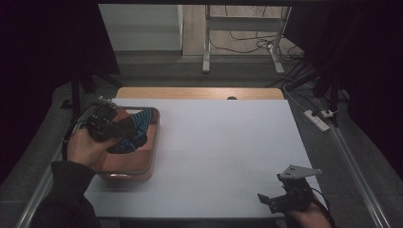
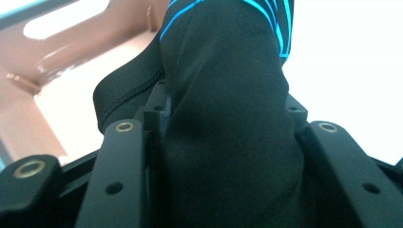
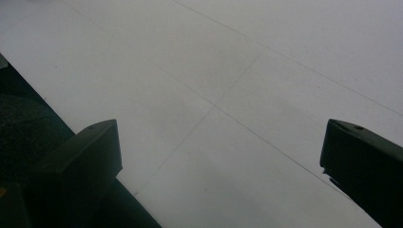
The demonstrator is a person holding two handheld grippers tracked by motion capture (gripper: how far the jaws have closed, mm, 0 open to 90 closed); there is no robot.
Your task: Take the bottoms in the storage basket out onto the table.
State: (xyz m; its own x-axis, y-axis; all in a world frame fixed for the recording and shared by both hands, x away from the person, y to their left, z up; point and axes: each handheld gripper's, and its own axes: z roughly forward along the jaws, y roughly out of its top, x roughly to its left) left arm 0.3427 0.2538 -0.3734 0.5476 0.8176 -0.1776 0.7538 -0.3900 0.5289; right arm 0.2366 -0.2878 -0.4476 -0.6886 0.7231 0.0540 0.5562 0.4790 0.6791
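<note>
Two grippers are in play: the left gripper (image 1: 124, 127) pinches a black sock with blue stripes (image 1: 135, 130) over the brown tray (image 1: 151, 164), which sits at the white table's (image 1: 223, 152) left edge. The right gripper (image 1: 268, 199) waits, jaws spread, at the near right corner. Between them runs broad bare tabletop.

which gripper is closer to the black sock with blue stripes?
Left. The left gripper is shut on the sock, holding it over the brown tray. The right gripper sits open at the table's near right corner, far from the sock.
</note>
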